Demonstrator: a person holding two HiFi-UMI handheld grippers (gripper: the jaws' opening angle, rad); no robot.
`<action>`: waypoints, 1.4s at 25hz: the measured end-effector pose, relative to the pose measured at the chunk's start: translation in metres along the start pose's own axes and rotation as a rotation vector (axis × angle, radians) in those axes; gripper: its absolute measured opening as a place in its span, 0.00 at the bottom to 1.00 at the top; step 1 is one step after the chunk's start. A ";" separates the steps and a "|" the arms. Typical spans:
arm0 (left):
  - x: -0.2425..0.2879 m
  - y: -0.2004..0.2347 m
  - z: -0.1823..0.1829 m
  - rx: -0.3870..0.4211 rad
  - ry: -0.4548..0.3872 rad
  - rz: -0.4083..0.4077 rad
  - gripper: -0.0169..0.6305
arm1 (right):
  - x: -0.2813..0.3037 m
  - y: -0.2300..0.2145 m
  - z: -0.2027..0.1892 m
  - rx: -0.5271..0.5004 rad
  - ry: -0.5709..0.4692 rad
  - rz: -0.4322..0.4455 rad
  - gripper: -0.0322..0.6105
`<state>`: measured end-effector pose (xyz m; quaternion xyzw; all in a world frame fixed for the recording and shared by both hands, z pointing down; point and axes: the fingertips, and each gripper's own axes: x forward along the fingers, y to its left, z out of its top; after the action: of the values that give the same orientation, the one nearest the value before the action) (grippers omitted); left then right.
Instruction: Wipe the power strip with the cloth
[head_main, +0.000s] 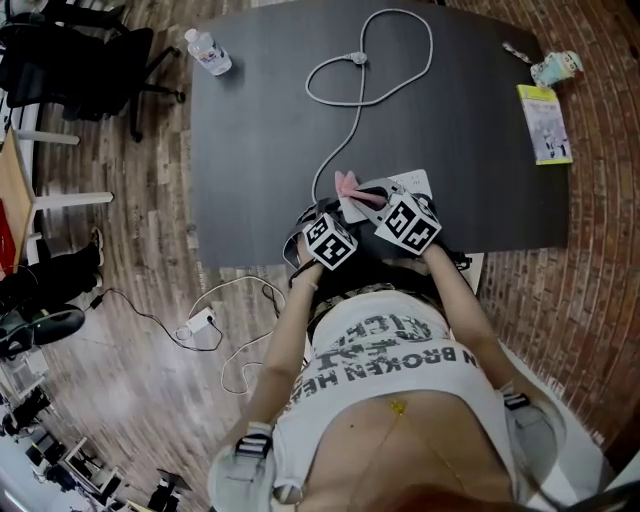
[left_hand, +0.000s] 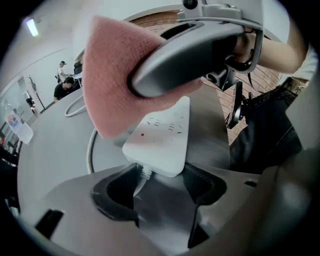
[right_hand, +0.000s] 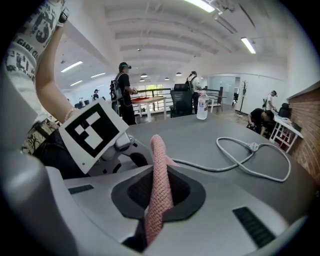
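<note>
A bottle (head_main: 208, 52) is seen upright at the table's (head_main: 250, 170) far left corner. A booklet (head_main: 544, 123) is laid at its right edge. A chair (head_main: 90, 55) is seen left.

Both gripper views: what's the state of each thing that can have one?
Left tongs: open, power strip cord end between them, not gripped.
Right tongs: shut on the cloth.
Power strip: flat on the table.
Cloth: held over the strip.
Plug: unplugged, lying on the table.
</note>
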<state>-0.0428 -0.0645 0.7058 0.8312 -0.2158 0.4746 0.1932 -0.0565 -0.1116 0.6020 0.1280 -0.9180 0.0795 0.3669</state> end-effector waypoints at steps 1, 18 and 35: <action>0.000 0.001 -0.001 -0.002 0.001 0.002 0.45 | 0.006 0.002 -0.003 -0.010 0.018 0.023 0.08; 0.002 0.001 -0.004 -0.007 0.022 0.003 0.45 | 0.057 0.020 -0.030 0.043 0.167 0.157 0.08; 0.001 0.003 -0.003 -0.008 0.026 0.010 0.45 | 0.055 0.017 -0.034 0.056 0.169 0.094 0.07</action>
<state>-0.0459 -0.0660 0.7088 0.8232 -0.2192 0.4854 0.1969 -0.0777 -0.0969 0.6638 0.0881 -0.8861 0.1328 0.4351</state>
